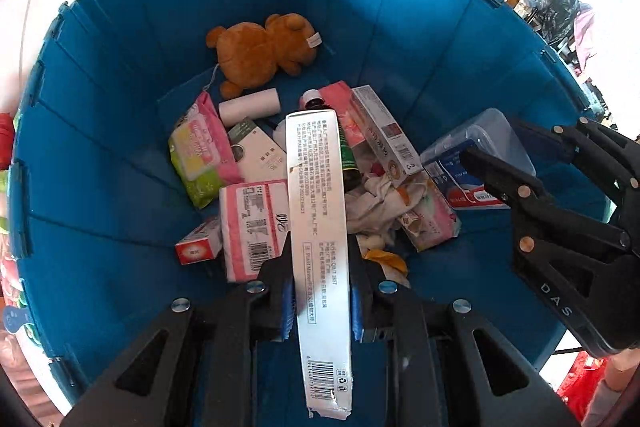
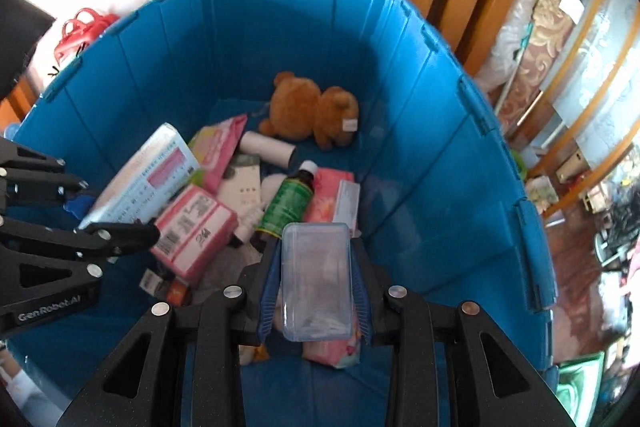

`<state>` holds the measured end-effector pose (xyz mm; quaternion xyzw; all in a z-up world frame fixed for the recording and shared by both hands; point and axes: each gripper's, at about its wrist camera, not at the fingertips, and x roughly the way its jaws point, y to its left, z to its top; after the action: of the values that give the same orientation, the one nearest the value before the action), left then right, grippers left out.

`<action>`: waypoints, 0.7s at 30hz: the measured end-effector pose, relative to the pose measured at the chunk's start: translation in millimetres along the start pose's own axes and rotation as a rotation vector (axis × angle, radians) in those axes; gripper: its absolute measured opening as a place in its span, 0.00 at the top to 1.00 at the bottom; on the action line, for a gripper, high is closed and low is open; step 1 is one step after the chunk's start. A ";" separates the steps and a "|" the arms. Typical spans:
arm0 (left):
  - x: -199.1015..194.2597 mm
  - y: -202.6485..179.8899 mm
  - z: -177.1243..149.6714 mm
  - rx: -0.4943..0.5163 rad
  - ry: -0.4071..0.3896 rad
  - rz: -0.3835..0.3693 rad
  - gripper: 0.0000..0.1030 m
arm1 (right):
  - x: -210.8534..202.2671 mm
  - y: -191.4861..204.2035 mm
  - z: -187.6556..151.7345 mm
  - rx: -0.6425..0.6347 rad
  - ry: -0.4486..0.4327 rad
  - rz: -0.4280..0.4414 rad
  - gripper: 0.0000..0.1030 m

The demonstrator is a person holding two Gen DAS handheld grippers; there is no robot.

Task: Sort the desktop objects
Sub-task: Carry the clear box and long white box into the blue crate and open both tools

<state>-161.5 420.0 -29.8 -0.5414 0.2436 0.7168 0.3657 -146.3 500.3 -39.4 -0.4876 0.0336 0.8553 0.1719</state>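
A long white box [image 1: 318, 227], printed with text and a barcode, is clamped between the fingers of the left gripper [image 1: 322, 291] and is held lengthwise over the inside of a blue bin [image 1: 120, 75]. Seen from the right wrist, the same box [image 2: 140, 175] is tilted above the pile at the bin's left side. A clear plastic case [image 2: 316, 279] with rounded corners is gripped between the blue-padded fingers of the right gripper [image 2: 316, 291], also over the bin; from the left wrist it is seen at the right side of the bin [image 1: 484, 139], partly hidden by the right gripper [image 1: 476, 163].

Beneath both held things, the bin's floor is covered by a loose pile. A dark bottle with a green label [image 2: 286, 205] lies in the middle, its cap pointing to the far wall. A pink packet with a barcode label [image 1: 252, 223] lies just left of the white box, and a green and pink wipes pack [image 1: 200, 151] lies further left. A white roll [image 1: 249, 107] rests beyond these, and a brown teddy bear [image 1: 262, 51] lies against the far wall, apart from the pile. A small red and white box [image 1: 198, 247] sits at the pile's near left edge. A crumpled white cloth [image 1: 380, 207] lies right of the bottle, with a long carton [image 1: 386, 131] resting above it.
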 end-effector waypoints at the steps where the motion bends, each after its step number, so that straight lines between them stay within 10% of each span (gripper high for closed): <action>1: 0.6 0.2 1.4 0.000 0.001 0.005 0.80 | 1.2 -0.6 0.3 0.001 0.009 0.006 0.69; 8: 1.1 -1.2 1.3 0.030 0.006 0.063 0.41 | -0.8 -3.5 6.5 0.019 0.014 -0.005 0.51; 13: -10.6 2.9 -3.2 0.055 -0.028 0.077 0.41 | -13.9 0.4 7.4 -0.002 -0.029 -0.048 0.08; 21: -95.6 47.2 -43.8 0.040 -0.299 0.105 0.34 | -69.5 25.5 12.2 0.006 -0.191 -0.027 0.00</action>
<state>-158.5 333.4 46.3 -0.4075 0.2287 0.8026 0.3708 -132.3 460.9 22.9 -0.4040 0.0129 0.8953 0.1874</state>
